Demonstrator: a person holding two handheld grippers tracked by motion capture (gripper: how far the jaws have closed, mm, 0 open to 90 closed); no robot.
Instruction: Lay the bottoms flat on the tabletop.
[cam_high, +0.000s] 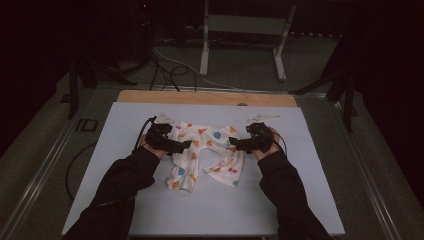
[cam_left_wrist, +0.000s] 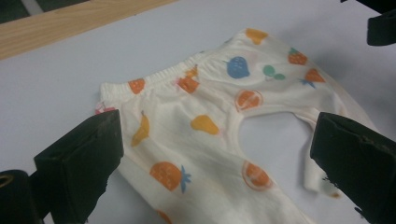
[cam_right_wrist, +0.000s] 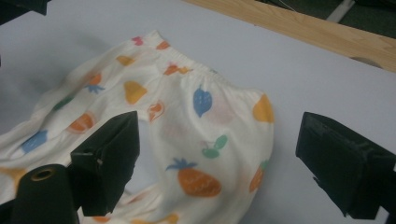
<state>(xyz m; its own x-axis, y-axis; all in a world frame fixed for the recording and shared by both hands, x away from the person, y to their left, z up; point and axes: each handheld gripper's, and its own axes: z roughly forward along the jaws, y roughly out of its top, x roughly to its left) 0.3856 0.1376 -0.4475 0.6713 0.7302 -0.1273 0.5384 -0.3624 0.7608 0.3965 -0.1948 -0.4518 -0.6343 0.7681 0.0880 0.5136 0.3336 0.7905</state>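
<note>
Fruit-print baby pants (cam_high: 207, 154) flat on counter (cam_high: 300, 165), leg ends probably folded under, left gripper (cam_left_wrist: 215, 154) and right gripper (cam_right_wrist: 217, 163) jaws spread wide at either side

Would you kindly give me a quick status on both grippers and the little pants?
Left gripper open, right gripper open, at either side. Pants flat on white board, ungripped. Nothing in the way.

I'm looking at a dim room, dark all around the edges. The pale table top (cam_high: 210, 210) catches most of the light, with a wooden strip (cam_high: 205, 97) along its far edge. Beyond it, grey floor (cam_high: 240, 65), loose black cables (cam_high: 160, 70), and a white metal frame (cam_high: 245, 30).
</note>
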